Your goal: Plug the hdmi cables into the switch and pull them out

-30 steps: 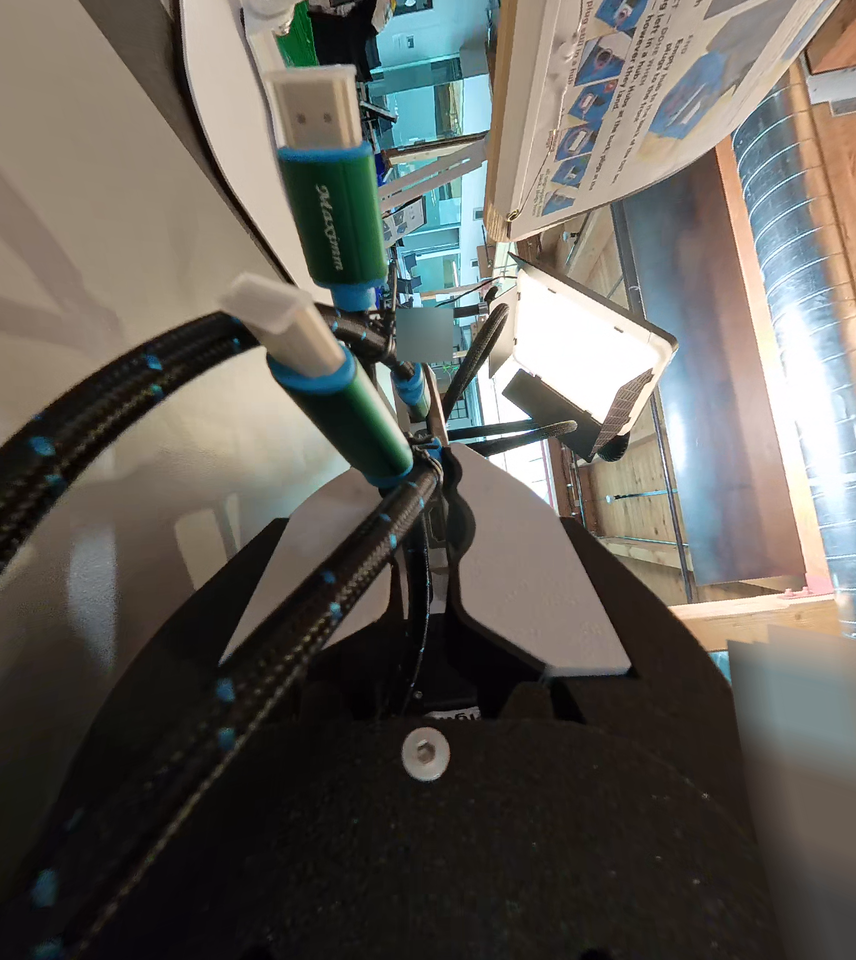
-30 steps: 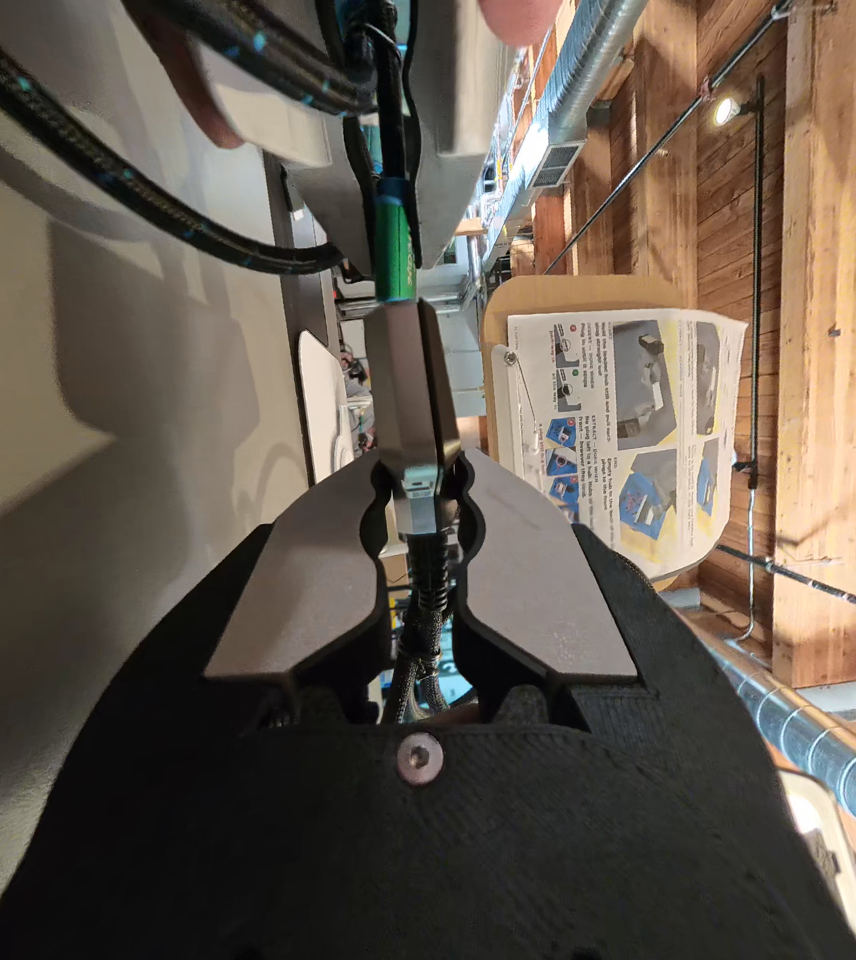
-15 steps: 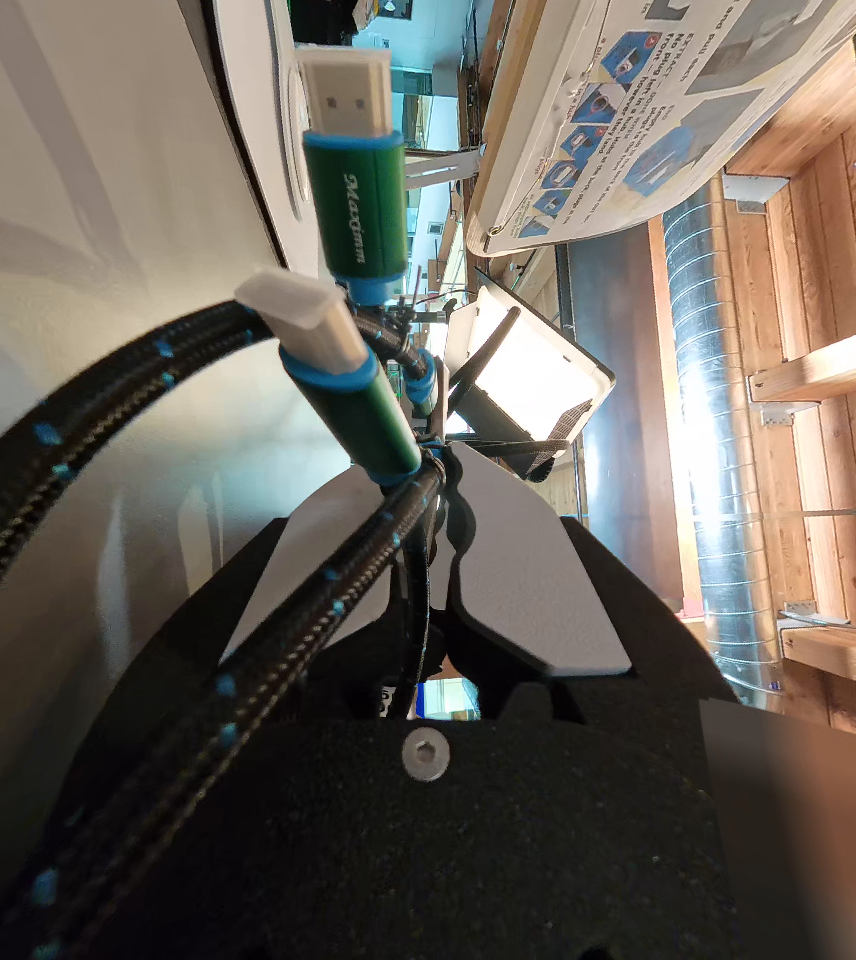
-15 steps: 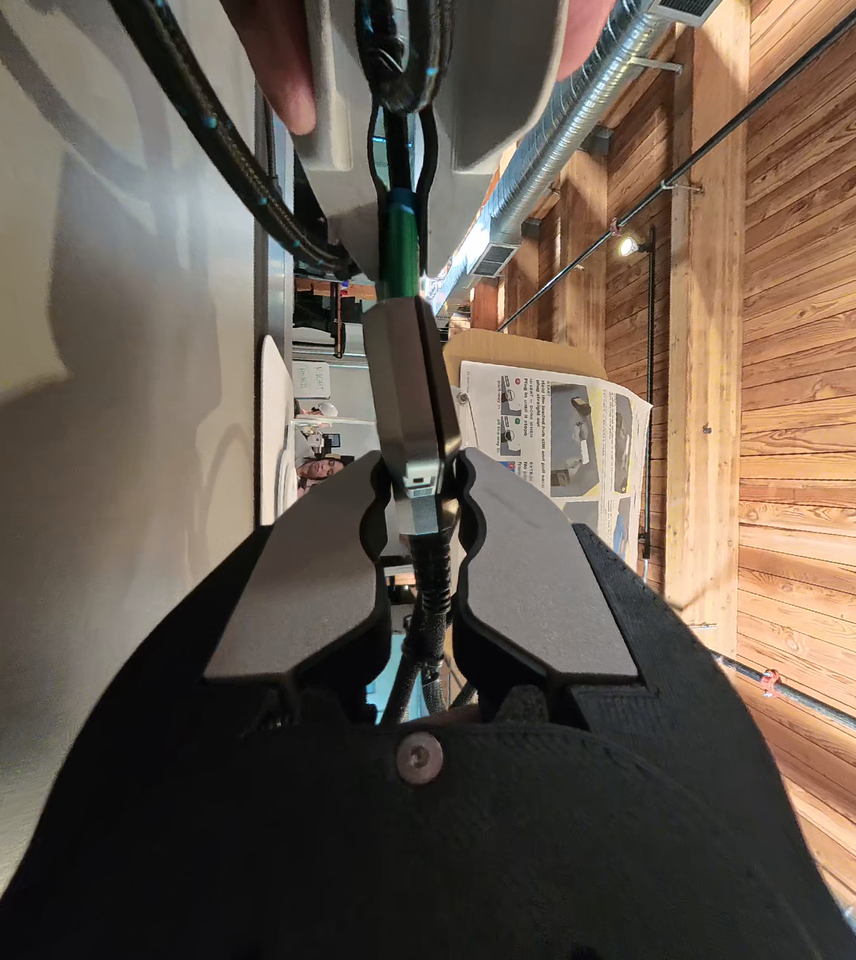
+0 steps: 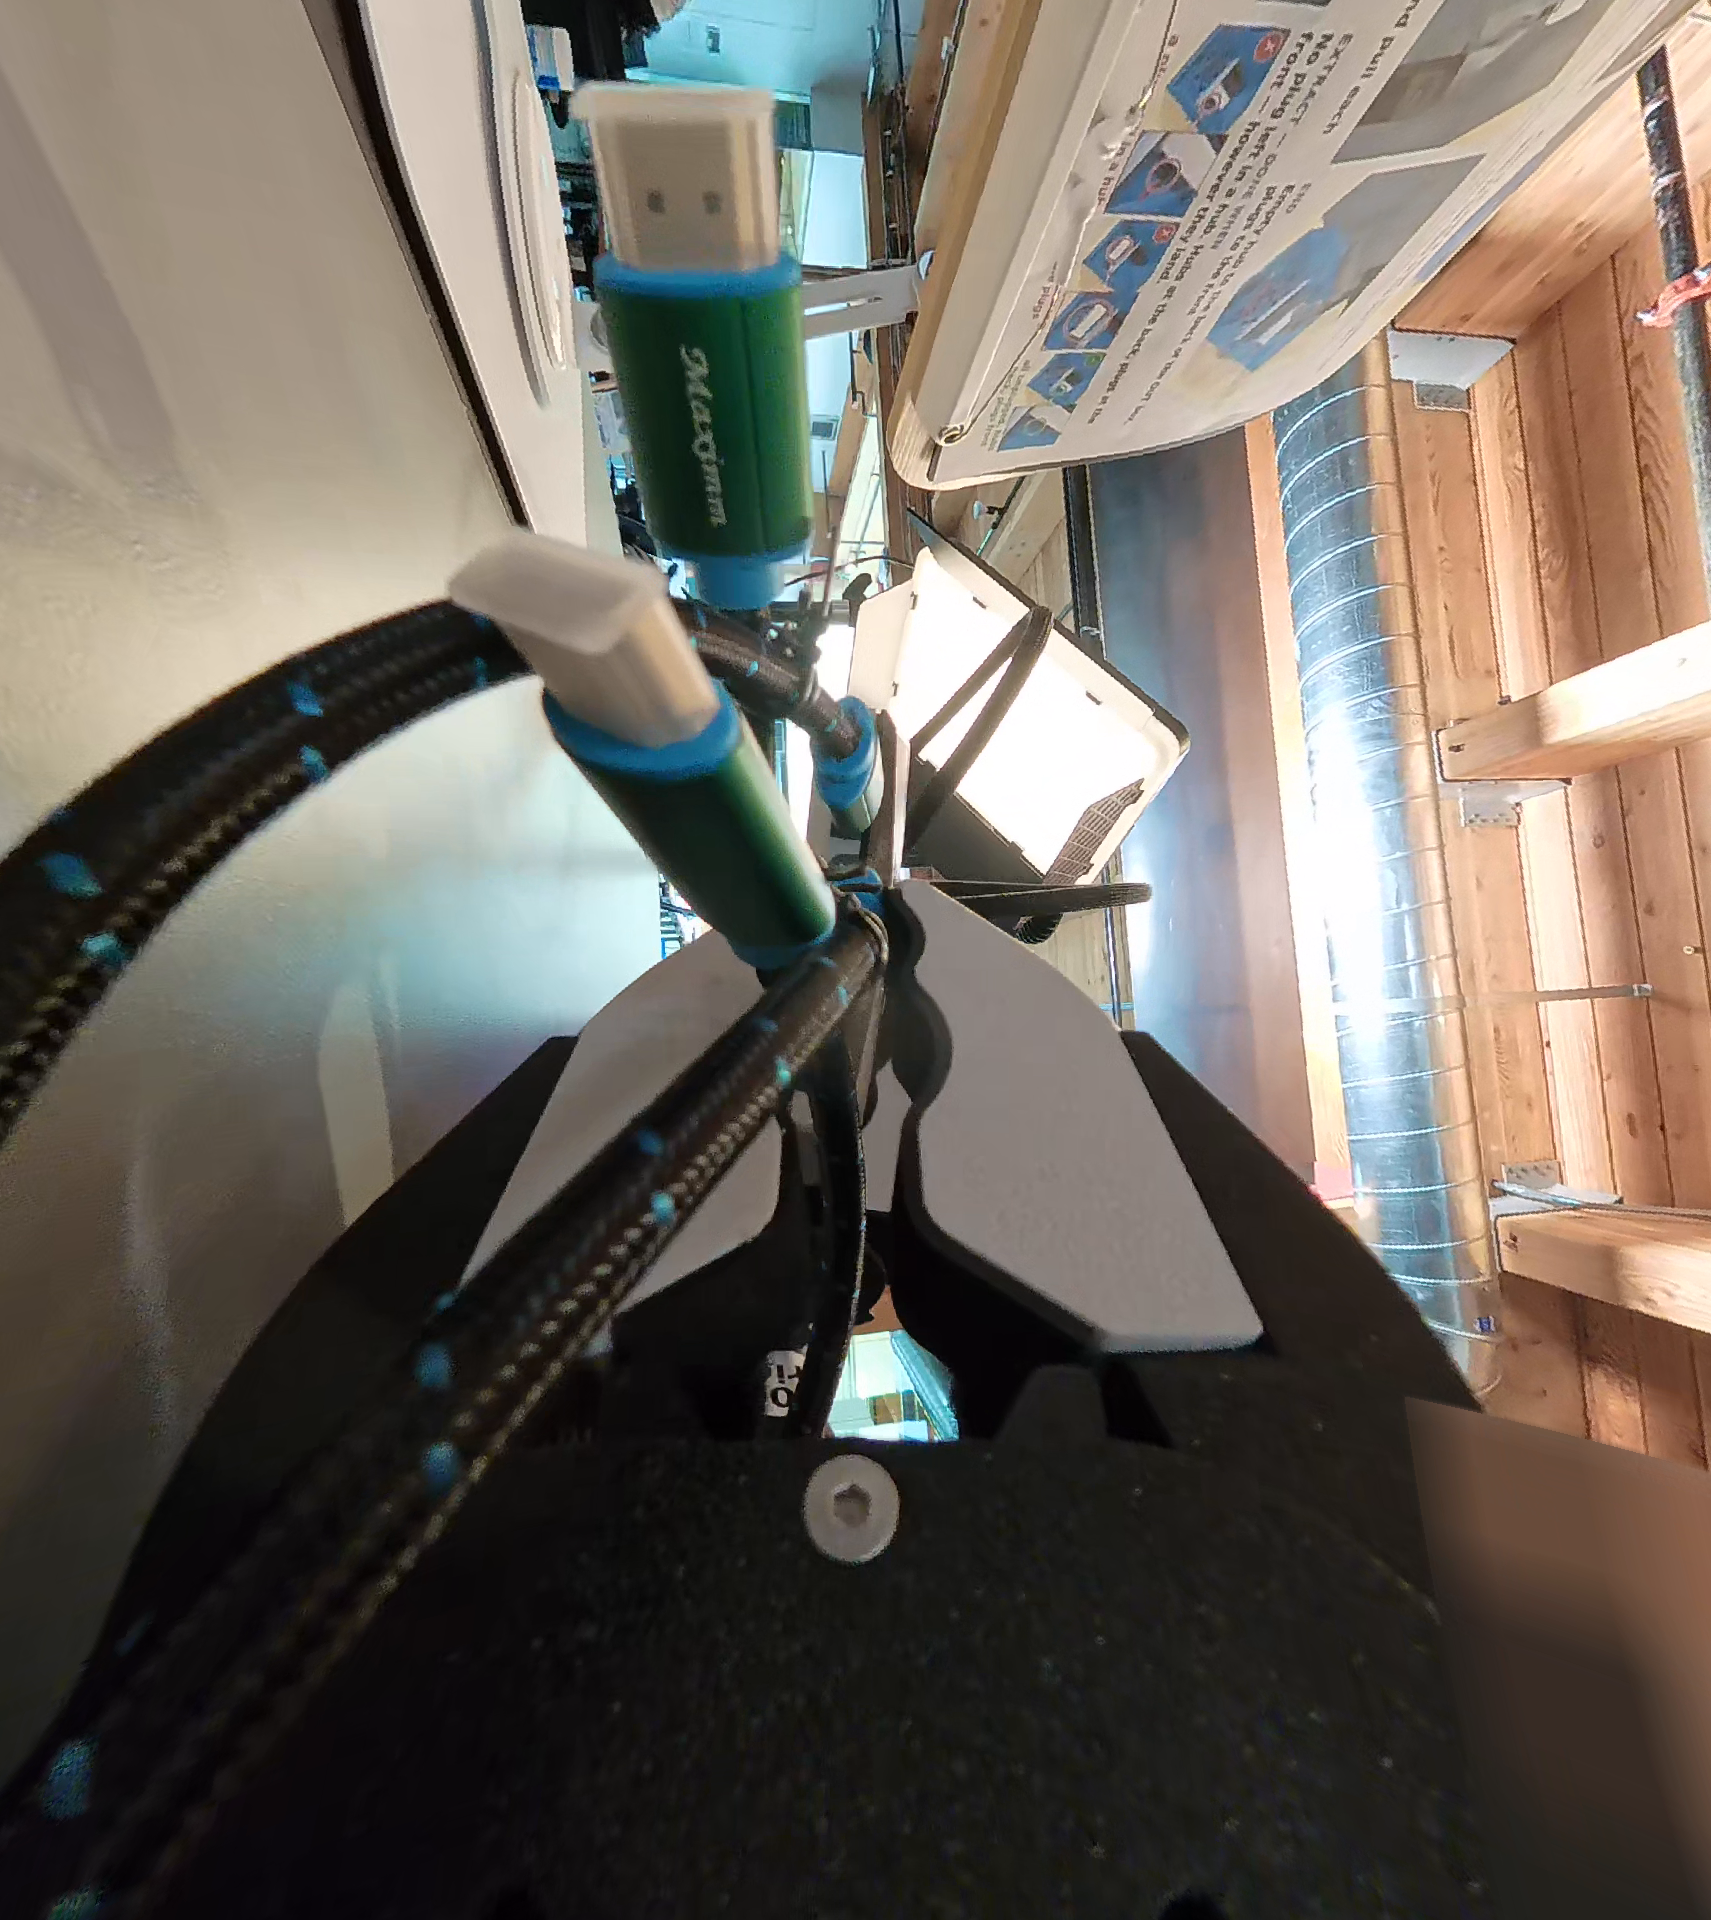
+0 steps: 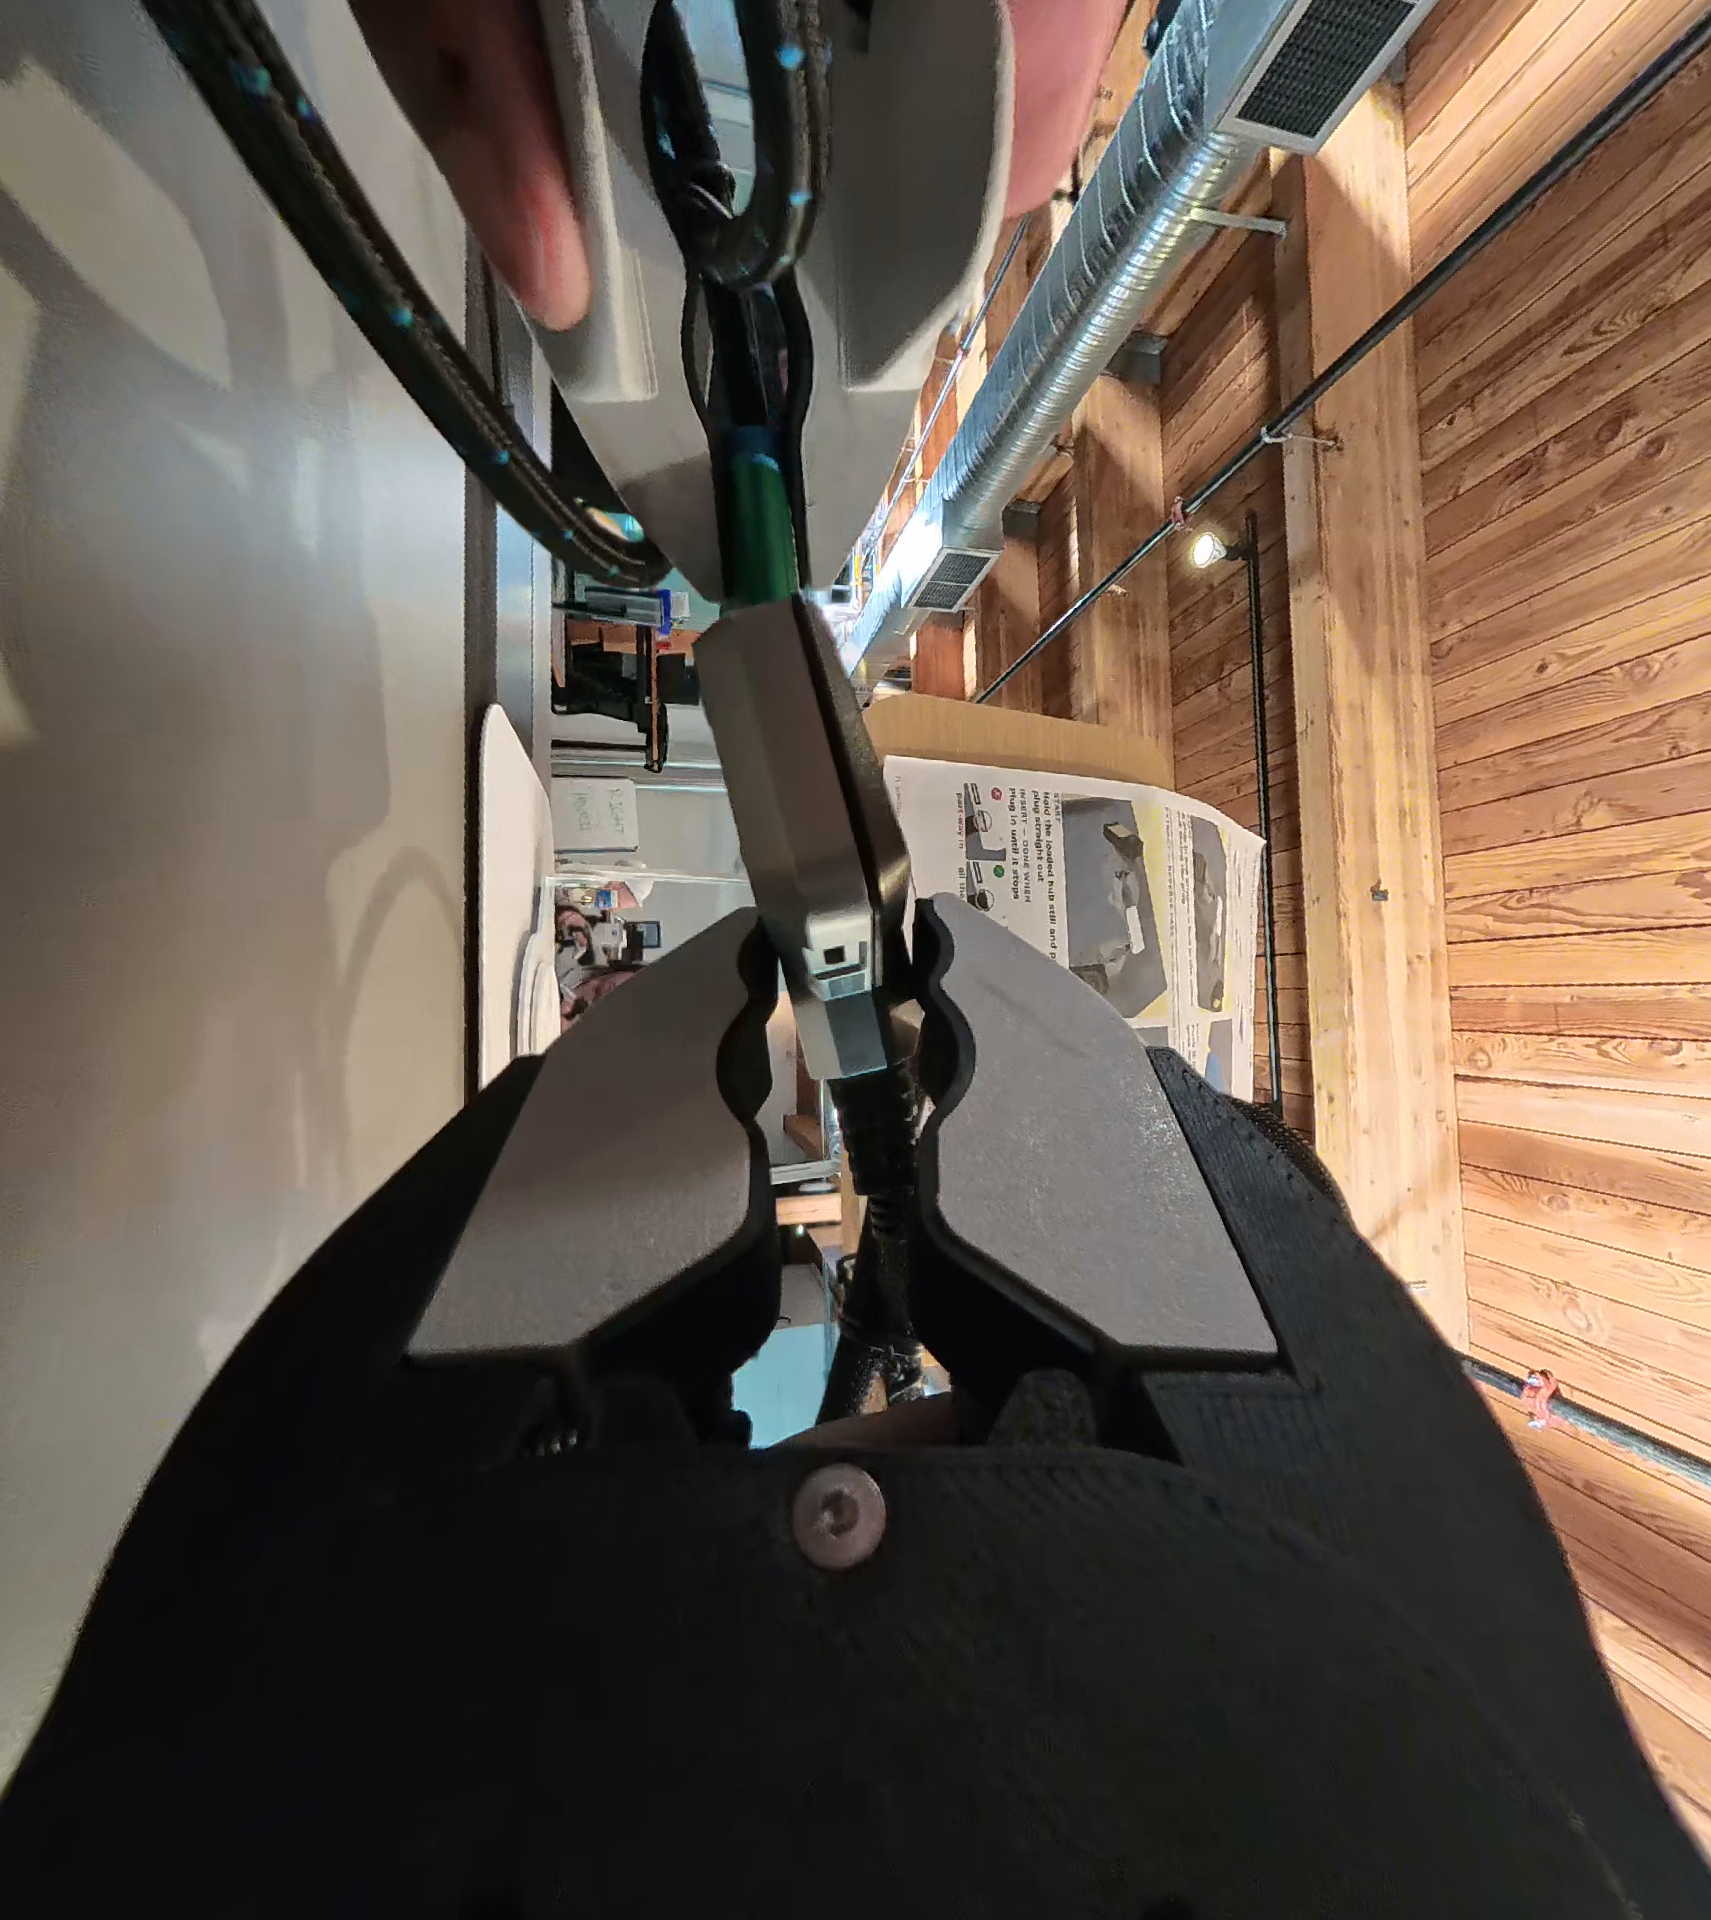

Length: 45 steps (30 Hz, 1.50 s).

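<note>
My left gripper (image 5: 877,925) is shut on a green plug; its fingertips are crowded with black braided cable (image 5: 155,862). Two more green plugs with clear caps, one (image 5: 716,416) and another (image 5: 695,821), stick out in front of it. In the right wrist view the left gripper (image 6: 757,499) comes in from the top with a person's fingers (image 6: 518,187) on it. The held green plug (image 6: 755,530) meets the far end of a grey hub (image 6: 789,790). My right gripper (image 6: 835,935) is shut on the hub's near end, where its black cable (image 6: 877,1143) runs back between the fingers.
A white tabletop (image 6: 155,727) fills the left side of both views. A board with a printed instruction sheet (image 6: 1090,894) stands behind. A bright light panel (image 5: 1017,748), a silver duct (image 5: 1370,831) and a wooden plank wall (image 6: 1609,727) lie beyond. About 6 cm separates my left fingertips from my right.
Both grippers have swung, so the background has shifted. The hub now leans to the upper left in my right gripper. The green plug stays against the hub's far end.
</note>
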Tool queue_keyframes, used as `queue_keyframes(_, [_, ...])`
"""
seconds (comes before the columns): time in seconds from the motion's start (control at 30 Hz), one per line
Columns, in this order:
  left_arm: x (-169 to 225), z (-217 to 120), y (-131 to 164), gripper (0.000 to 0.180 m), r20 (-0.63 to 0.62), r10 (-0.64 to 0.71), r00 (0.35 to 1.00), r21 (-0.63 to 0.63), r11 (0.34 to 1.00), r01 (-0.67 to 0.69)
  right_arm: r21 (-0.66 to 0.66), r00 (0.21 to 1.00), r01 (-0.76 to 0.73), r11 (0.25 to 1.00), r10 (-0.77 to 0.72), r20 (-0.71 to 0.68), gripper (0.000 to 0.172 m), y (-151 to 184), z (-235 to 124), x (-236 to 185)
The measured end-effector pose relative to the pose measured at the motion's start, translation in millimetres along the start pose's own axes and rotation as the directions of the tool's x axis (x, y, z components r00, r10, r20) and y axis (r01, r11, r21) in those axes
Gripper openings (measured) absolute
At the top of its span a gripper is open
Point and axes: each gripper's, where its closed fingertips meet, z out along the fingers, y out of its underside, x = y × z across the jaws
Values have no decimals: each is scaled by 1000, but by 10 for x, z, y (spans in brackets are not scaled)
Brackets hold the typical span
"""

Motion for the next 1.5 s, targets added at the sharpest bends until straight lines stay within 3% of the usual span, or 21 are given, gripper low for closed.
queue_keyframes(0.17, [3,18,18,13,-3,3,1000,-6,1000,-3,5,1000,9,1000,-9,-7,24,24,5,1])
queue_keyframes(0.37, [182,79,120,14,-127,-87,988,-48,996,81,17,990,35,999,-32,-134,26,78,-5,239])
queue_keyframes(0.53, [309,86,182,14,-197,-89,976,-92,993,72,54,985,8,998,1,-170,26,71,-15,371])
queue_keyframes(0.77, [445,55,213,13,-284,-39,958,-166,986,-9,134,997,-28,991,37,-70,26,-28,-11,522])
queue_keyframes(1.1, [443,112,228,13,-345,-84,935,-190,982,18,133,1000,-10,991,7,26,27,-19,-23,565])
queue_keyframes(1.5, [444,96,290,13,-328,5,945,-262,960,-96,208,989,-90,974,63,136,26,-91,-90,493])
